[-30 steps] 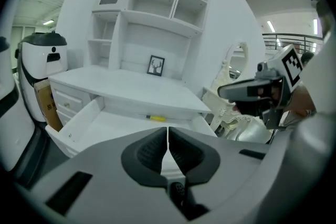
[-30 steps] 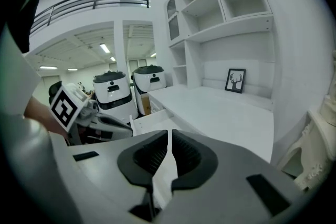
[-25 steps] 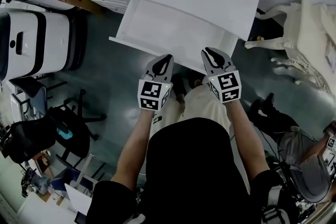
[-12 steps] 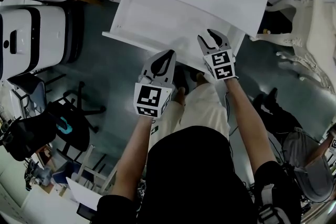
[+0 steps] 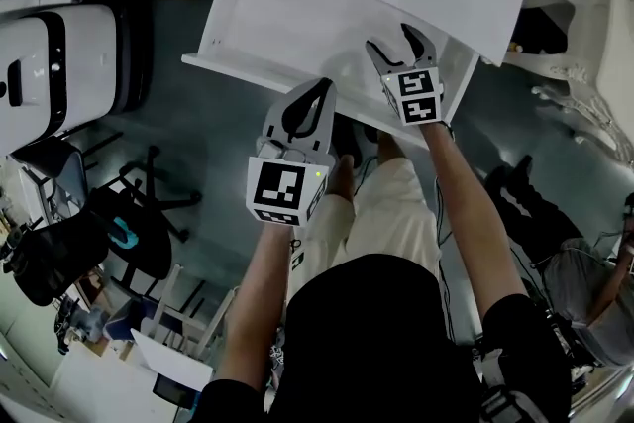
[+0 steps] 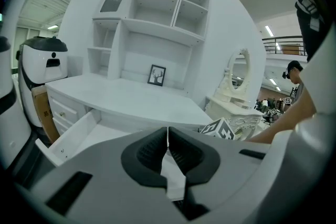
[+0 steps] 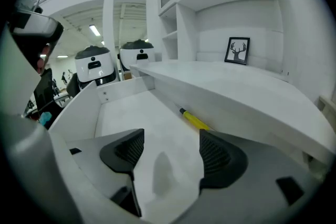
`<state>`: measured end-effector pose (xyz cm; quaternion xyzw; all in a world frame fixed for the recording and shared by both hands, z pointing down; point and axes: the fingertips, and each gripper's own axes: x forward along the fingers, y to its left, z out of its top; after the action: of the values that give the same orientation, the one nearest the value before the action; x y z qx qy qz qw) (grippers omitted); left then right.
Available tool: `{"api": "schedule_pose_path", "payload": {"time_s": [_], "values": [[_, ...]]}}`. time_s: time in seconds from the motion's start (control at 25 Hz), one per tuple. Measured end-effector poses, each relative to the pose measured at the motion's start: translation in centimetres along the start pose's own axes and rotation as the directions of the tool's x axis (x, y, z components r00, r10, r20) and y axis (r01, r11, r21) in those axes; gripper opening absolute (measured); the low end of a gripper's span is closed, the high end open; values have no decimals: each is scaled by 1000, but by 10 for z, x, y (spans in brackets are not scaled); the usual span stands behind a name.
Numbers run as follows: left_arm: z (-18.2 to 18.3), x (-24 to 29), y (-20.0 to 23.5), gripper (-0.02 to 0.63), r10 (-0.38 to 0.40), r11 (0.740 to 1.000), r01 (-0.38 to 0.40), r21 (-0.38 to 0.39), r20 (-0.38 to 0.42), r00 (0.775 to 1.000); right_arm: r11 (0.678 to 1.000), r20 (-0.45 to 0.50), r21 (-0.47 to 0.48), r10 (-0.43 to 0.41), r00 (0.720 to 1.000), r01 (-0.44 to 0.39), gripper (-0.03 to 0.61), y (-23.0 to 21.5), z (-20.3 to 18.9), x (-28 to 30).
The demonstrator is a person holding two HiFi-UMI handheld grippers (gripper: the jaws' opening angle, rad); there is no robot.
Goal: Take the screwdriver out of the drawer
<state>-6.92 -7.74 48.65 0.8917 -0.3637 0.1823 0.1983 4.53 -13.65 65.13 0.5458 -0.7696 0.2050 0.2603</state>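
While its jaws have just been opening, the right gripper [image 7: 170, 136] grips nothing: its two black ribbed pads [image 7: 218, 157] stand about half apart, with only bare white drawer floor between them. Ahead of the fingertips, a little toward the right-hand finger and clear of it, lies the screwdriver [image 7: 195, 120]. Its yellow handle is nearer the fingers and its dark end points away, and it rests on the floor of the open drawer [image 7: 79, 107], close under the overhanging edge of the desk top [image 7: 236, 92]. In the head view this gripper [image 5: 396, 50] points into the pulled-out drawer [image 5: 287, 25].

Nearer the person's body, the left gripper [image 6: 167, 131] has its jaws closed, pads meeting at the tips with nothing held. Its fingertips [image 5: 319, 89] sit just at the drawer's front edge. Beyond them the drawer lies ahead and to the left, and the right gripper's marker cube [image 6: 223, 131] shows just to the right. Farther back on the desk, a small framed picture [image 6: 156, 75] leans against the wall.
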Motion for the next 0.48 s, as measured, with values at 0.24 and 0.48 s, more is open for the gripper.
{"api": "schedule_pose_path", "payload": {"time_s": [0.24, 0.48], "values": [[-7, 3, 5, 29, -1, 1000, 1, 2, -2, 1000, 999, 16, 4, -41, 999, 40, 431, -8, -6, 31], [-9, 2, 7, 29, -10, 1000, 10, 14, 26, 1000, 997, 48, 47, -70, 996, 67, 526, -22, -7, 58]]}}
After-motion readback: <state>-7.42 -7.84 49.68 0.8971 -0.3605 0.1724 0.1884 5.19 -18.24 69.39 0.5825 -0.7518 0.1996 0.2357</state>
